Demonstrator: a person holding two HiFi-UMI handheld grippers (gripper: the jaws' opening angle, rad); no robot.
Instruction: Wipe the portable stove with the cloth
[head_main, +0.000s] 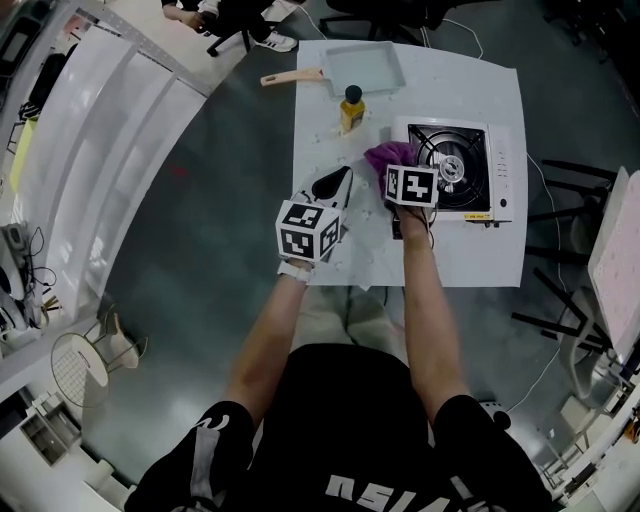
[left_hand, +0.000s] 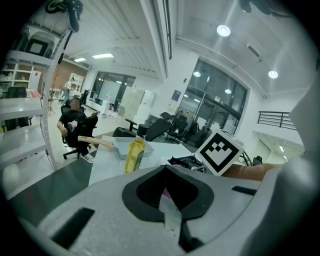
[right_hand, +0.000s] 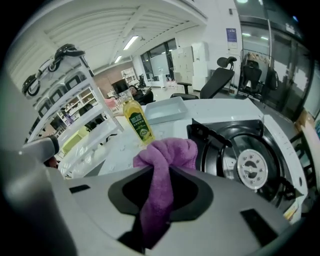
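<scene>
The portable stove (head_main: 455, 170) sits at the right side of the white table (head_main: 480, 262), its black burner well and round burner head (right_hand: 251, 169) uncovered. My right gripper (head_main: 400, 170) is shut on the purple cloth (right_hand: 167, 157), which bunches up above the jaws just left of the stove's burner well. In the head view the cloth (head_main: 388, 155) lies against the stove's left edge. My left gripper (head_main: 344, 178) hovers over the table left of the cloth. Its tips meet at a point (left_hand: 165, 170), and there is nothing between them.
A yellow bottle (head_main: 351, 108) stands behind the cloth. A pale tray (head_main: 362, 68) with a wooden handle (head_main: 292, 76) beside it lies at the table's far edge. Cables run off the stove's right. White shelving (head_main: 110, 120) lines the left; a seated person (left_hand: 75, 122) is beyond the table.
</scene>
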